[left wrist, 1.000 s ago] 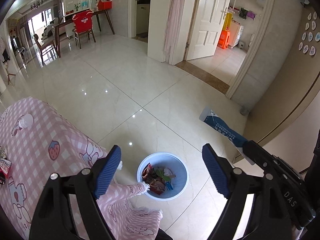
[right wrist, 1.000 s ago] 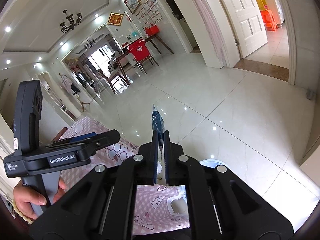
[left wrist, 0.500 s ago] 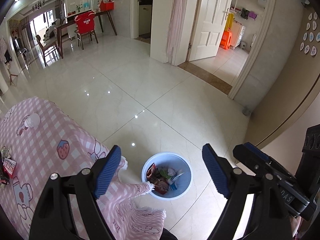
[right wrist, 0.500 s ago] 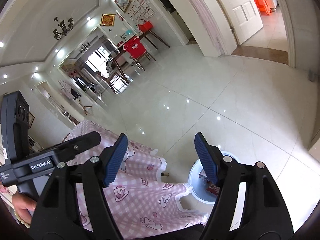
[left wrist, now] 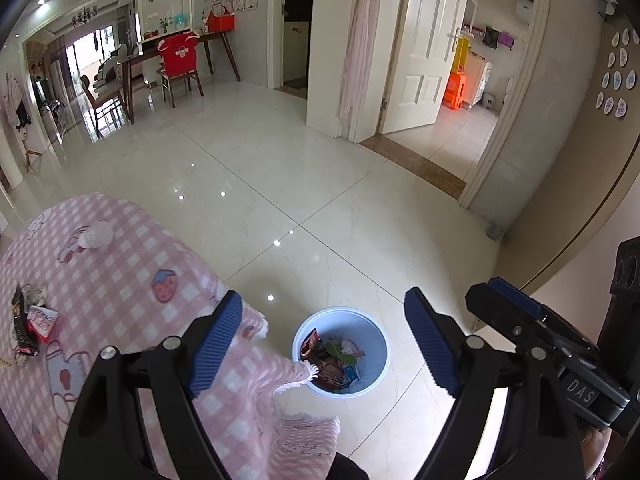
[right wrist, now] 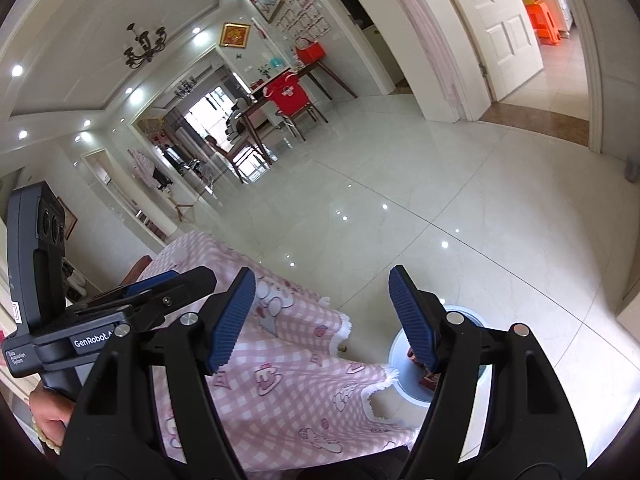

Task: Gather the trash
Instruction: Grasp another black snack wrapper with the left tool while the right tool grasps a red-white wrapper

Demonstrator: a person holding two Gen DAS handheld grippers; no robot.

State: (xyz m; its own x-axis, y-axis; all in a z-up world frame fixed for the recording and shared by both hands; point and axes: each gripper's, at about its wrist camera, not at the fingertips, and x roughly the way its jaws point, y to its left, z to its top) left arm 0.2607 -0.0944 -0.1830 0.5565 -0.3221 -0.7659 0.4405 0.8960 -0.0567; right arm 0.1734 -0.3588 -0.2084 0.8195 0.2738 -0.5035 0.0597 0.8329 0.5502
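Right, both grippers up over the table edge, nothing in either. Left gripper (left wrist: pixel 323 344) has its blue pads spread wide, empty, looking down past the pink checked tablecloth (left wrist: pixel 132 280) at the pale blue trash bin (left wrist: pixel 380 344) on the tiled floor (left wrist: pixel 280 184). Bin sits just beside the hanging cloth corner, w/ wrappers (left wrist: pixel 320 354) and something green (left wrist: pixel 340 350) piled inside. Right gripper (right wrist: pixel 322 312) has just been opening, jaws now apart w/ nothing between them; bin (right wrist: pixel 396 364) shows under its right pad, partly hidden. More trash on the tabletop: a small heap of wrappers (left wrist: pixel 30 320) at the far left of the left wrist view, red-and-white packet among them, well apart from the bin. Small white round object (left wrist: pixel 98 235) also on the cloth, further back; can't tell what it is. Person's hand (right wrist: pixel 46 416) grips the left gripper's handle at the bottom left of the right wrist view. Background: dining table w/ chair in red cover (left wrist: pixel 178 54), white door (left wrist: pixel 424 48) open.
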